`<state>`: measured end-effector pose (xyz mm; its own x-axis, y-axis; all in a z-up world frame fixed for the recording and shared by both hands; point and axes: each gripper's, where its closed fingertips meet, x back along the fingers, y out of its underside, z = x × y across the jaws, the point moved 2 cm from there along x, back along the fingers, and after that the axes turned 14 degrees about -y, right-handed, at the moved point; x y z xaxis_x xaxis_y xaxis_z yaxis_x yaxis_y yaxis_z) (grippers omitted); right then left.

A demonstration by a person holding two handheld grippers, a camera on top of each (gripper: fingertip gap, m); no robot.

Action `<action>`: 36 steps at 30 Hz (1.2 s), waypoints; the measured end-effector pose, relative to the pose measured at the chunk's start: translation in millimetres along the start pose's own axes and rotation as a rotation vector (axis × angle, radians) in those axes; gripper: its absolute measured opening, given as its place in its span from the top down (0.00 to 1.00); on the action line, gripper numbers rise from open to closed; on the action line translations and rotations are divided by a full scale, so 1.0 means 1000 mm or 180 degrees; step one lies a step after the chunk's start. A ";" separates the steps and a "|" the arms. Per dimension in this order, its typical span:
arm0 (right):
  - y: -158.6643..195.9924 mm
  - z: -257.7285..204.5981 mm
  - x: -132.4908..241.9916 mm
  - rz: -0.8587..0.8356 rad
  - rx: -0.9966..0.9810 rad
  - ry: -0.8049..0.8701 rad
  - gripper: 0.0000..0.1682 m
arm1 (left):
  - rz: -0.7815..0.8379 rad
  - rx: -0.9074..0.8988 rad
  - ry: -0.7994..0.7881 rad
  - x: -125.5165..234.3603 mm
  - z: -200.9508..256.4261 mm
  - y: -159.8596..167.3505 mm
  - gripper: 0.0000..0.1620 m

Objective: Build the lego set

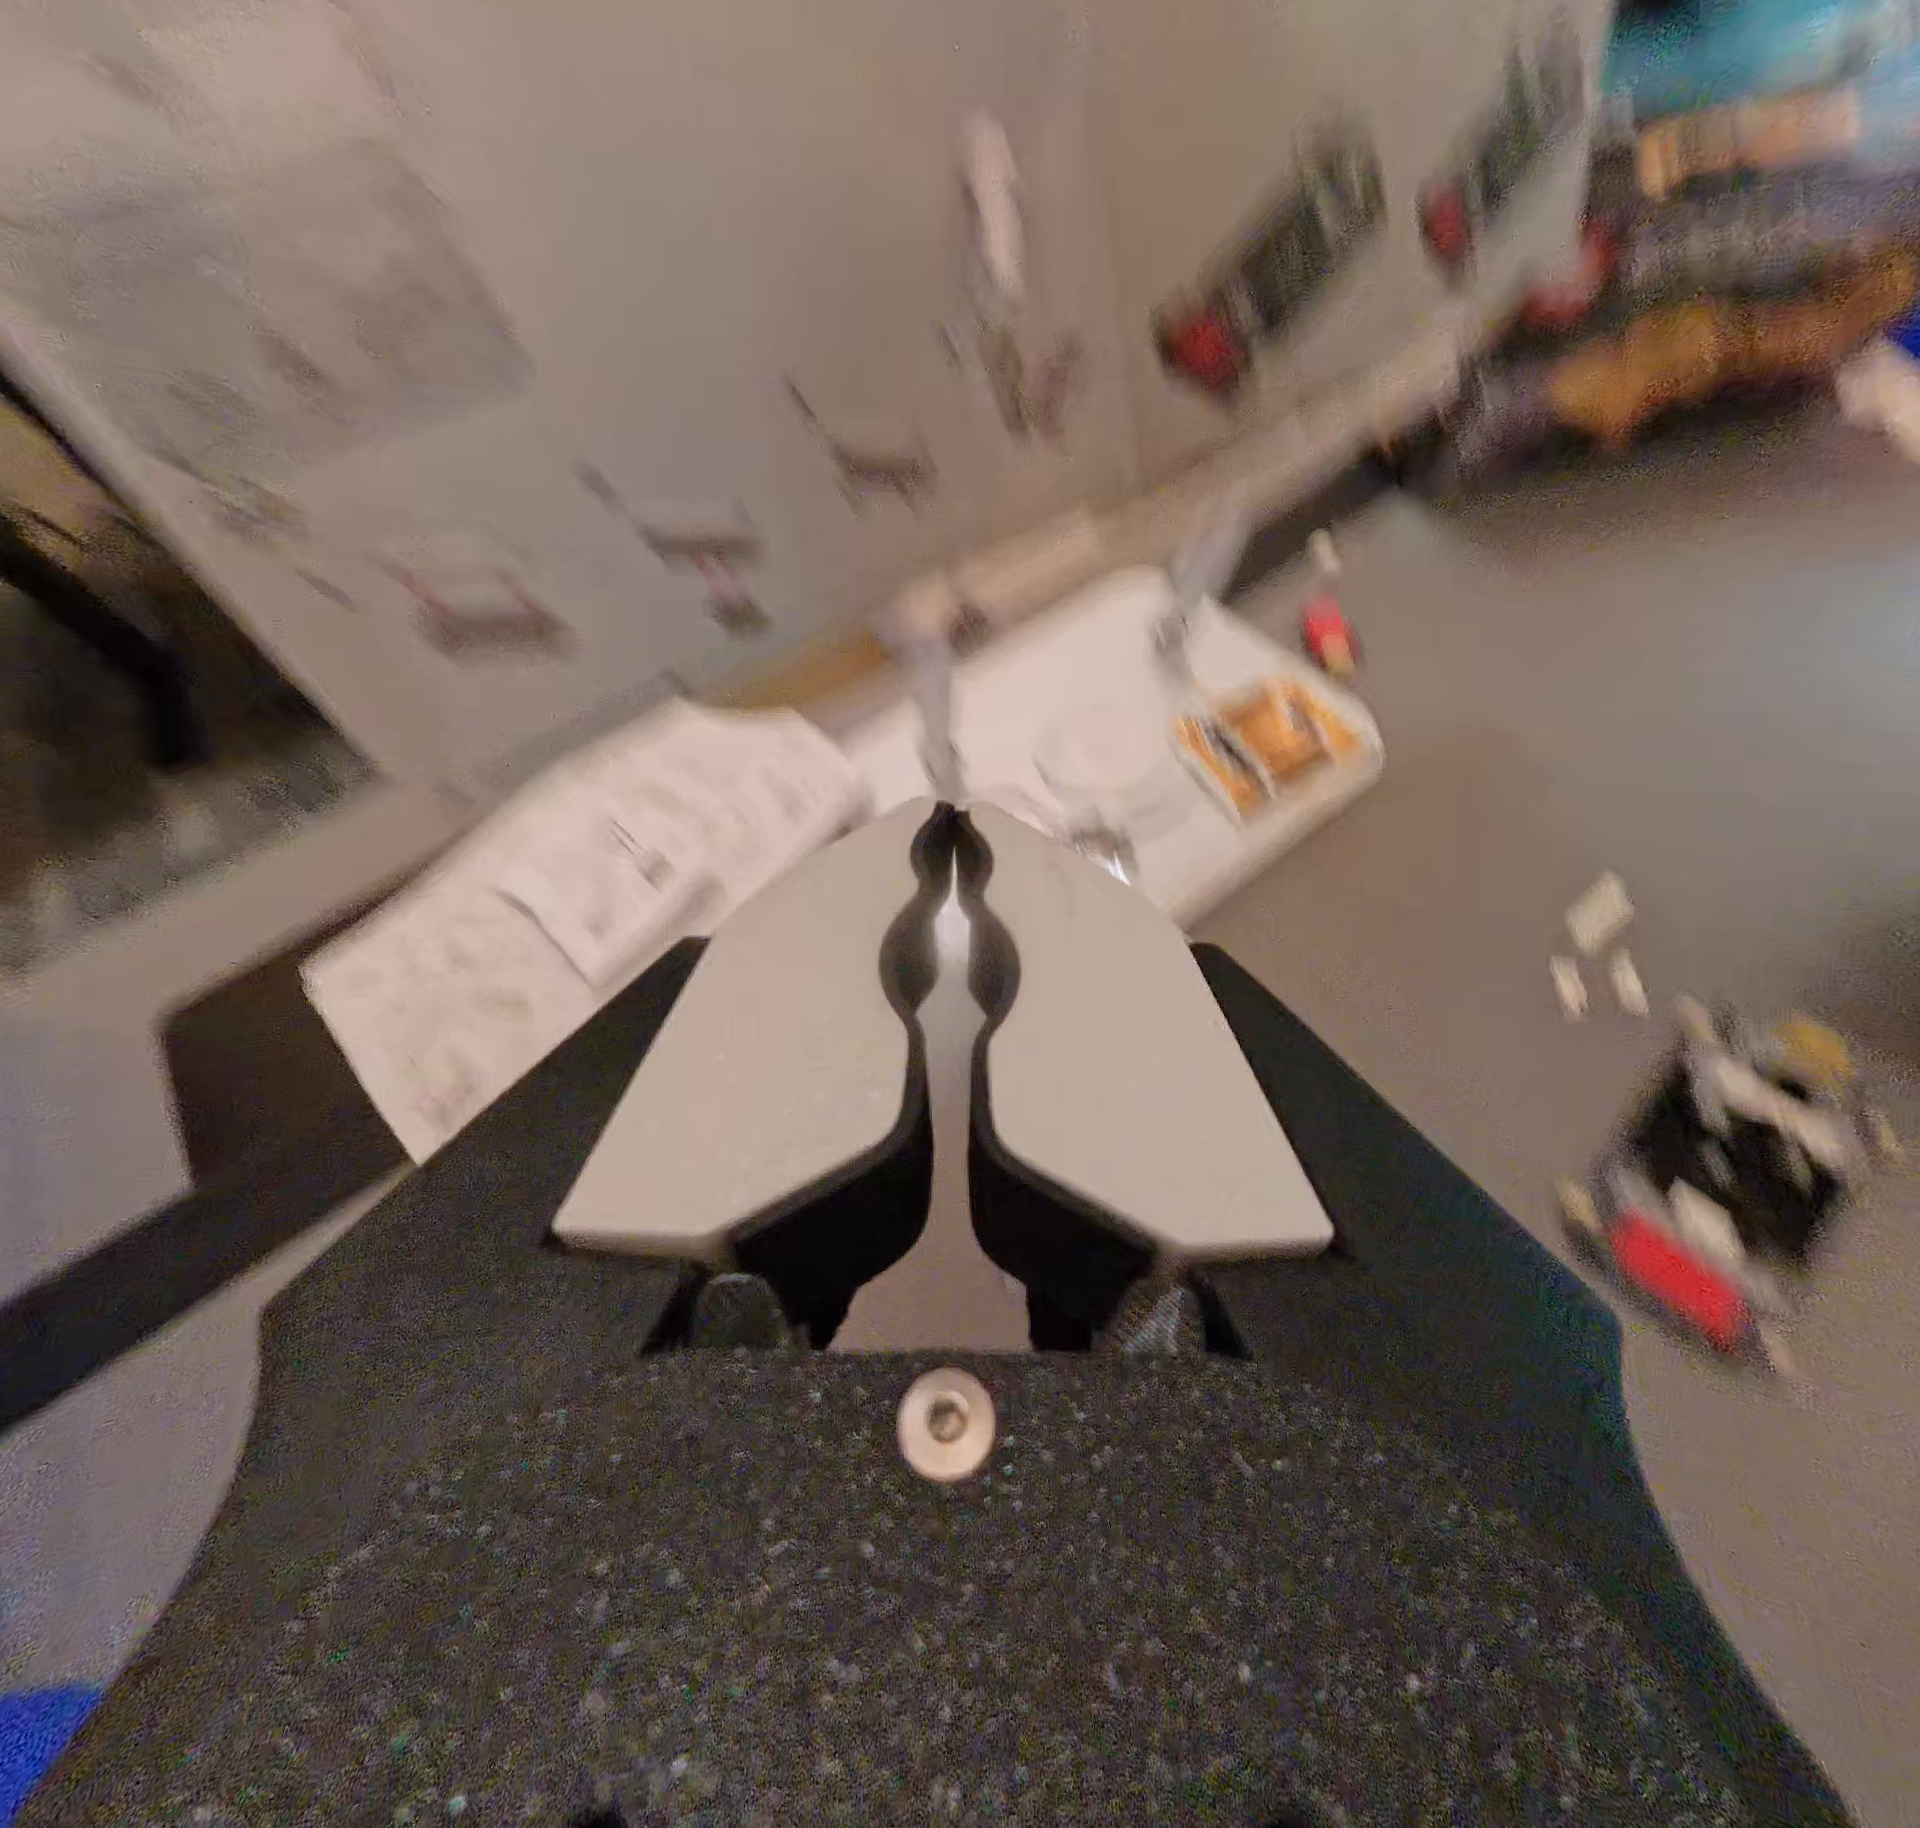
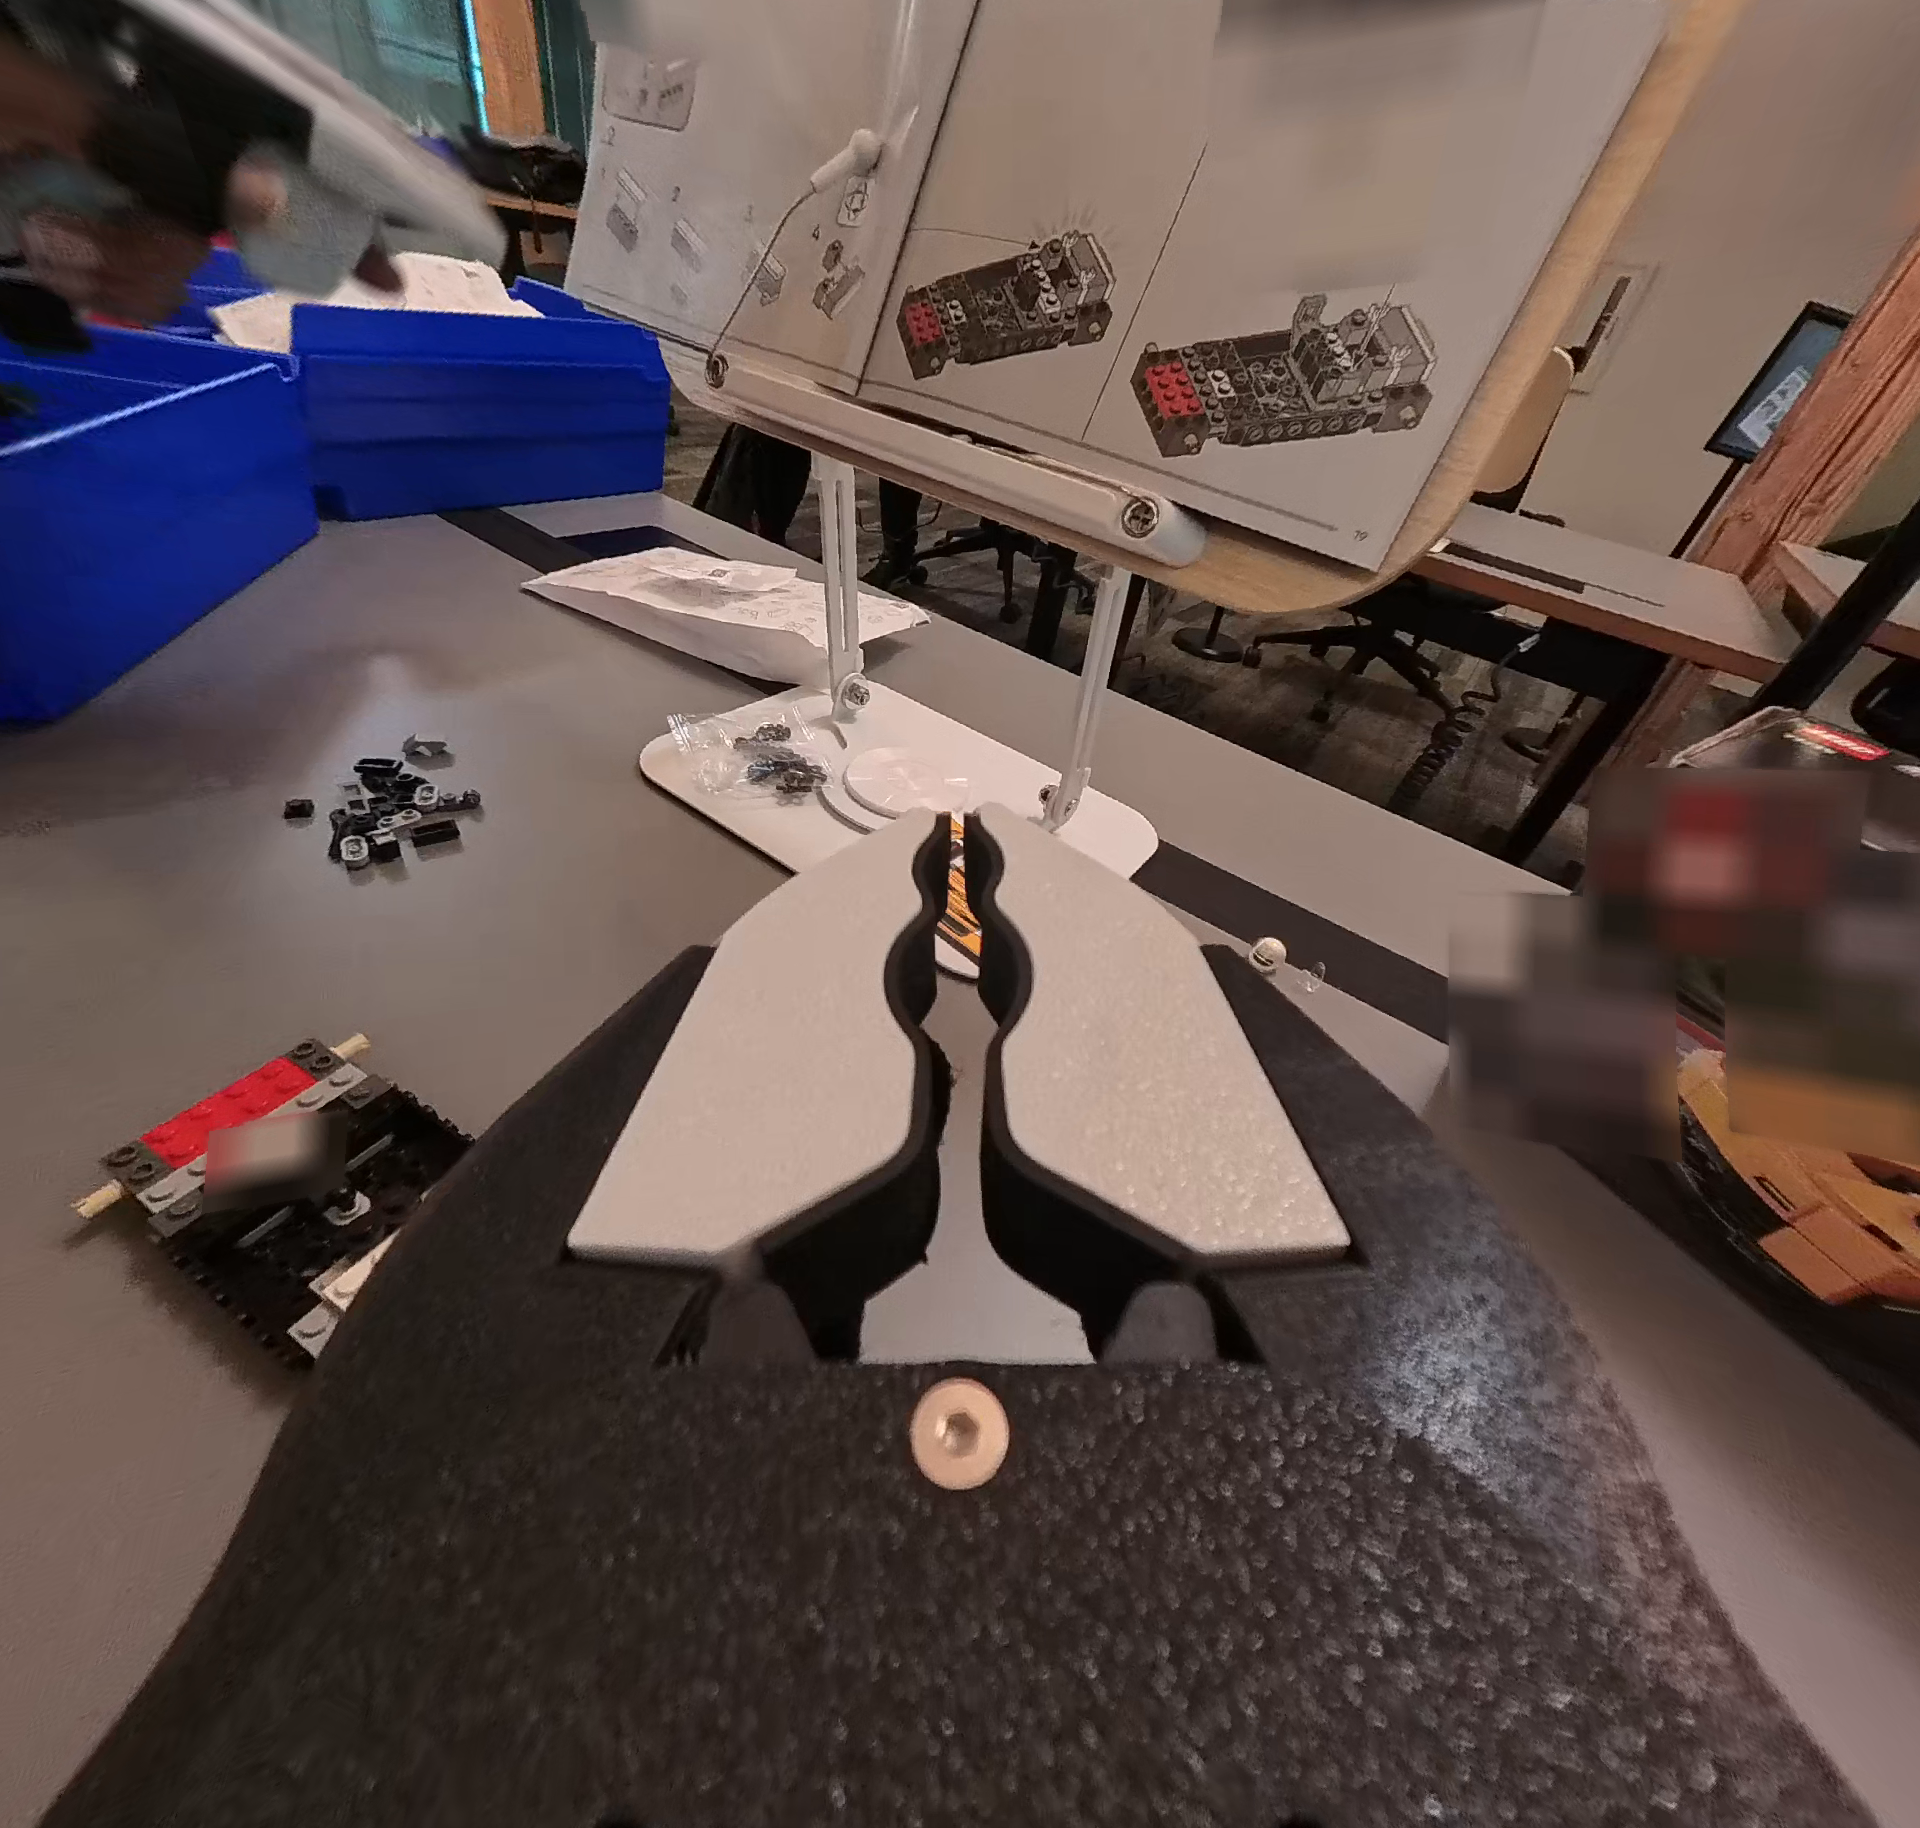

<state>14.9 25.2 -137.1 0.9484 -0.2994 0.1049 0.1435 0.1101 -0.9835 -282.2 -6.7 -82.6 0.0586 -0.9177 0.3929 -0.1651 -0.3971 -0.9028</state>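
A part-built Lego chassis (image 2: 265,1181), black with a red plate, lies flat on the grey surface (image 2: 540,957) at lower left of the right wrist view, far short of the model pictured in the propped instruction booklet (image 2: 1195,251). Loose black pieces (image 2: 390,814) wait nearby. Left tongs (image 1: 953,822) and right tongs (image 2: 957,824) are both nearly closed, holding nothing.

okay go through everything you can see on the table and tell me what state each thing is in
left gripper: shut, empty
right gripper: shut, empty
instruction booklet: open on the stand
lego model: partly built, flat on table
loose black pieces: scattered pile
small parts bag: lying on stand's base
blue bins: open-topped
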 end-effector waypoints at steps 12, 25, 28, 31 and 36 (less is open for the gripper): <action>0.004 -0.006 -0.004 -0.0068 0.0010 -0.0100 0.99 | -0.1989 -0.1346 0.0753 0.005 0.050 0.150 0.90; 0.002 -0.009 -0.002 -0.0084 0.0082 -0.0174 0.99 | -0.2512 -0.1433 0.0899 -0.020 0.062 0.175 0.87; 0.002 -0.010 -0.002 -0.0094 0.0086 -0.0183 0.99 | -0.2517 -0.1406 0.1022 -0.020 0.065 0.176 0.91; 0.003 -0.010 -0.003 -0.0104 0.0083 -0.0194 0.99 | -0.2552 -0.1330 0.1112 -0.021 0.065 0.176 0.91; 0.004 -0.012 -0.004 -0.0122 0.0090 -0.0213 0.99 | -0.2588 -0.1270 0.1247 -0.023 0.066 0.176 0.93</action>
<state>8.7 15.7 -142.8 0.9587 -0.2400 0.1529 0.1871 0.1266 -0.9741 -247.8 -55.9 -262.3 -0.0170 -0.2698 0.9628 -0.5431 -0.8060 -0.2354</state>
